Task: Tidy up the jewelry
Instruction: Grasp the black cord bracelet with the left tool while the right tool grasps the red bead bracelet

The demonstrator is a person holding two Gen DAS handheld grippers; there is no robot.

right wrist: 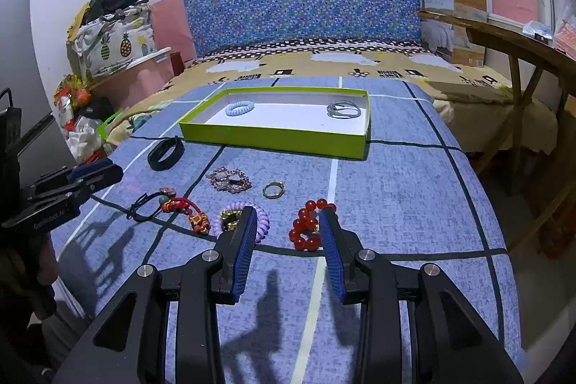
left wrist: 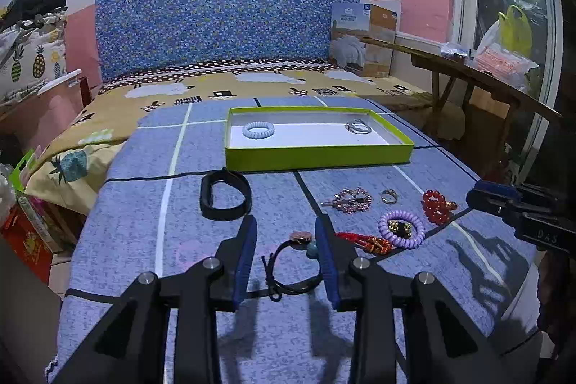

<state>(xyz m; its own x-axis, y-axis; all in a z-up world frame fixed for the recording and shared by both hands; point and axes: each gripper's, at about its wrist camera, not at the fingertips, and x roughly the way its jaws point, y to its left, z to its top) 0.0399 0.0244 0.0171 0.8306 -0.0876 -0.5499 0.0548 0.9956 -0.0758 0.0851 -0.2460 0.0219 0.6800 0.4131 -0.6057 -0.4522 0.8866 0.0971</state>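
My left gripper stands open low over the blue bedspread, and a black cord bracelet with a round charm lies between its fingers. My right gripper is open too, with a red bead bracelet lying between its fingertips, close to the right one. A purple coil hair tie touches its left finger. The green box further back holds a pale coil tie and a silver bracelet. Loose on the spread are a black band, a pink crystal bracelet, a ring and a red knotted cord.
The bed runs back to a blue patterned headboard. A wooden bench stands along the right side by the window. Bags and boxes are piled on the floor at the left. A cardboard box sits at the bed's far right corner.
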